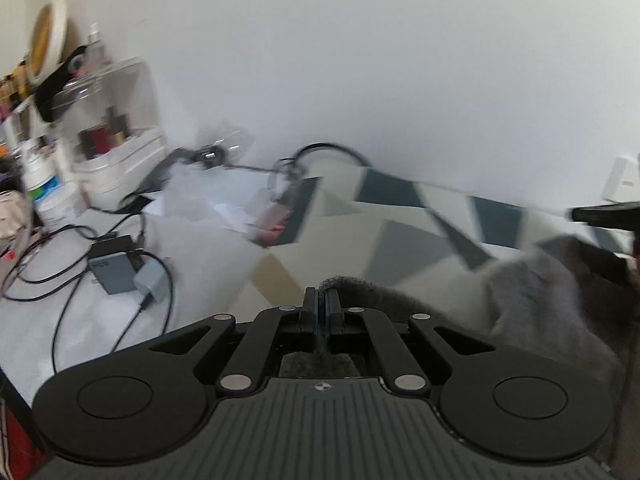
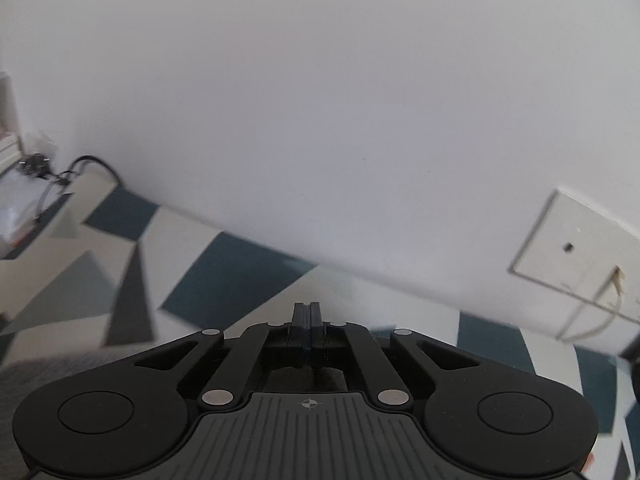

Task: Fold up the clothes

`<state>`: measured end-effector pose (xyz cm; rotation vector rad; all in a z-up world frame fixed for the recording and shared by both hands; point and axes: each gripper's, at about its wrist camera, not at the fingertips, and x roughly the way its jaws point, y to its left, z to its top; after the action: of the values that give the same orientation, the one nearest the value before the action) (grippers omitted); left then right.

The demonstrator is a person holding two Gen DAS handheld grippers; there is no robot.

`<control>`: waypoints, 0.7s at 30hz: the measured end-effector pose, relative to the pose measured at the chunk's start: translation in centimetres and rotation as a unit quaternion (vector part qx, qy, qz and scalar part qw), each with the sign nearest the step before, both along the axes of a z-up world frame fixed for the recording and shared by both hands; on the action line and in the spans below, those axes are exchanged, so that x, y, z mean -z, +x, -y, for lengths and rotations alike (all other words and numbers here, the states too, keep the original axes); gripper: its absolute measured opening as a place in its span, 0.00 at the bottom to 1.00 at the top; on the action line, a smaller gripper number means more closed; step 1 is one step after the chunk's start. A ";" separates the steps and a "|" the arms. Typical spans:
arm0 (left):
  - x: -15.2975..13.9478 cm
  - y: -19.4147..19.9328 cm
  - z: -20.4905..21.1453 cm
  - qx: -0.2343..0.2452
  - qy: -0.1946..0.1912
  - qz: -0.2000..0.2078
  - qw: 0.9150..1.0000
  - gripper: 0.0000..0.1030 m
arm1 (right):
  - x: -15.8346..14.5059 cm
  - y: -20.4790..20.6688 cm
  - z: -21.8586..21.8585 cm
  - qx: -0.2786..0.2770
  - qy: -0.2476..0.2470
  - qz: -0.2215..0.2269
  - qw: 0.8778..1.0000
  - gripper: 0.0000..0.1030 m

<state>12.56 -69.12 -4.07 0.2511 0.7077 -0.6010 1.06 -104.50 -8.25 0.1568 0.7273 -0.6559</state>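
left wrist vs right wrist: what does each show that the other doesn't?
Left wrist only: grey garment pinched in the left gripper, cluttered organiser, charger with cables. Right wrist only: wall plate, the shut right gripper head-on; dark fabric shows behind its fingers, but a grip is unclear. Both: patterned cloth, white wall.

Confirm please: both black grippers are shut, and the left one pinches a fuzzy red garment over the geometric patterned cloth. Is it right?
One detail is wrong: the fuzzy garment is grey, not red, as the left wrist view shows. The left gripper and the right gripper are indeed shut, above the geometric patterned cloth.
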 end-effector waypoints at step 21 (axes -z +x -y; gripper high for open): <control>5.2 -3.7 4.8 0.099 0.043 -0.102 0.989 0.35 | 2.6 0.7 -4.6 -0.189 0.093 -0.034 0.977 0.21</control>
<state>8.90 -73.91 -9.27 0.3454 0.9148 -0.7943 1.74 -99.90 -10.82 0.1635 0.8574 -0.2304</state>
